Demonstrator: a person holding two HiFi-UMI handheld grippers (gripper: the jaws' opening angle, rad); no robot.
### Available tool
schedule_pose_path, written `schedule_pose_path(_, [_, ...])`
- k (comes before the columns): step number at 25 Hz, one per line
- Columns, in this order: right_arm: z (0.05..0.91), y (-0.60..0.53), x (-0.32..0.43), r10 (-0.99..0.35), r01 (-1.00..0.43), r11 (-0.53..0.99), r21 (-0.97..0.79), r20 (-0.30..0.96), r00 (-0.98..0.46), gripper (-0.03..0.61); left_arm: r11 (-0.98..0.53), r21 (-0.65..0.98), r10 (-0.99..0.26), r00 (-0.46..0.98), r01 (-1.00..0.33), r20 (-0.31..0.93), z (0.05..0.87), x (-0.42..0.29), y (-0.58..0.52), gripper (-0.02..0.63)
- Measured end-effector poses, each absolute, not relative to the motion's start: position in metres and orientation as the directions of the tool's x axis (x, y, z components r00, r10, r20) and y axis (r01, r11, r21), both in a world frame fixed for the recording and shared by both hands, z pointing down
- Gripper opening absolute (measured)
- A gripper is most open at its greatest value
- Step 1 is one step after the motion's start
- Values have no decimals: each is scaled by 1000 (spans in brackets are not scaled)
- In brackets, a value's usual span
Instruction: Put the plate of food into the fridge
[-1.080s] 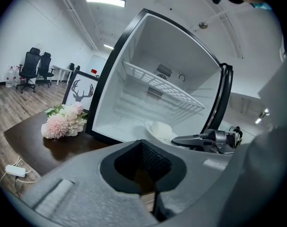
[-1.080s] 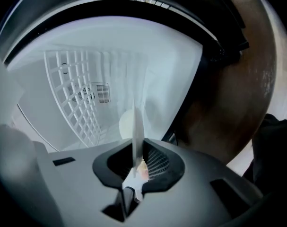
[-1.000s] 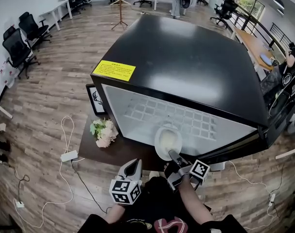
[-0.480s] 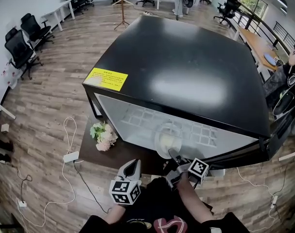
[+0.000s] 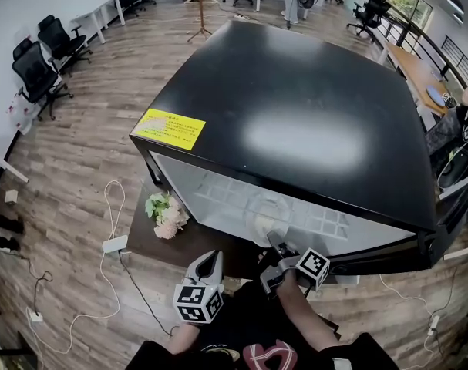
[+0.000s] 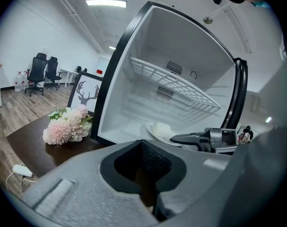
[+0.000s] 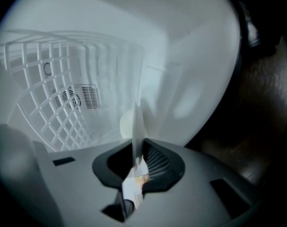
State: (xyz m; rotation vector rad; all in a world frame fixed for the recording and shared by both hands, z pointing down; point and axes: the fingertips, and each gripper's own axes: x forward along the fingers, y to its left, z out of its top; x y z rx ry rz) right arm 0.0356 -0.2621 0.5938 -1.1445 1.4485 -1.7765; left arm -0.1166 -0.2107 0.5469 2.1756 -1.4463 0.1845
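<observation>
While the left gripper (image 5: 209, 264) hangs low over the dark desk (image 5: 168, 247) with its jaws together on nothing, the right gripper (image 5: 274, 248) does all the carrying: its jaws are clamped on the near rim of the plate (image 5: 265, 219). The plate reaches out towards twelve o'clock, into the mouth of the open fridge (image 5: 311, 106).

It sits low in the bottom compartment, under the wire shelf (image 6: 174, 85), with a pale block of food (image 6: 161, 128) on it. Whether its base already touches the fridge floor cannot be told.

The likeliest trouble starts at that grip. One pinch on the near rim leaves the far side unsupported, so any roll of the hand could tip the plate and send the food sliding. The rim could also slip out of the pads before the plate is down.

Let go too close to the front sill, the plate could overhang and foul the door (image 6: 238, 98), which stands open at three o'clock. A lift on the way in could knock the plate against the shelf above.

Nearer at hand, the pink flowers (image 6: 65, 126) lie at ten o'clock from the idle gripper, beside the fridge — a careless sweep that way would scatter them.
</observation>
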Motion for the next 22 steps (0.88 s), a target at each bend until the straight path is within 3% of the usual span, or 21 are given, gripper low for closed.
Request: schedule_pose_path(22, [598, -297, 32, -855, -98, -270, -958, 286, -433, 49, -273, 332, -824, 397, -903, 403, 550, -128, -235, 8])
